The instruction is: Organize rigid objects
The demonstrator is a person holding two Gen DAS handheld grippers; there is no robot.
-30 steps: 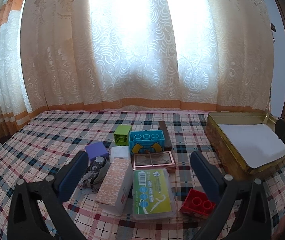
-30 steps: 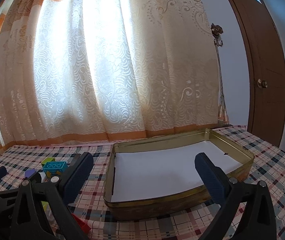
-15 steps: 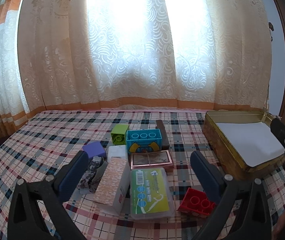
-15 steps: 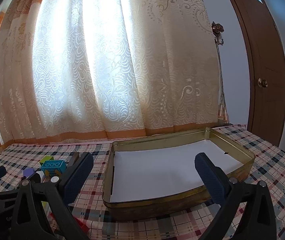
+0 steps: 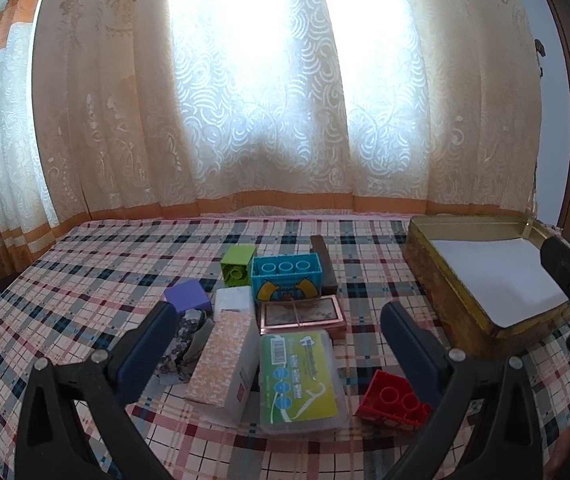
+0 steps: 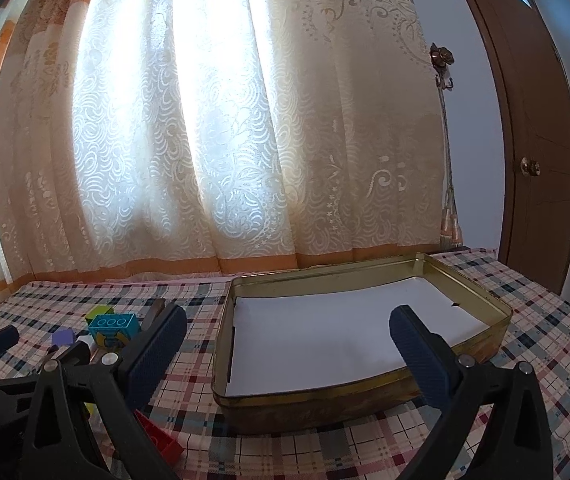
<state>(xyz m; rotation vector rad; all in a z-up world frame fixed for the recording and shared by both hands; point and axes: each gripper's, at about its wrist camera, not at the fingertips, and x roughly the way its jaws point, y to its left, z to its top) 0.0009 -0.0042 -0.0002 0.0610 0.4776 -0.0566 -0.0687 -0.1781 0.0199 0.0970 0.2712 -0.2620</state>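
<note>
Left hand-held gripper (image 5: 277, 344): fingers spread wide, holding nothing — it hovers over the pile of small things.
Right hand-held gripper (image 6: 287, 344): also spread and empty, above the tin (image 6: 365, 404).
Pile: floss case (image 5: 299, 374), patterned box (image 5: 225, 364), red brick (image 5: 391, 398), blue brick (image 5: 287, 276), green block (image 5: 237, 265), purple block (image 5: 187, 298) (all close together on the checked cloth (image 5: 105, 264)).
Tin: just right of the pile — only white paper (image 6: 337, 336) inside.
</note>
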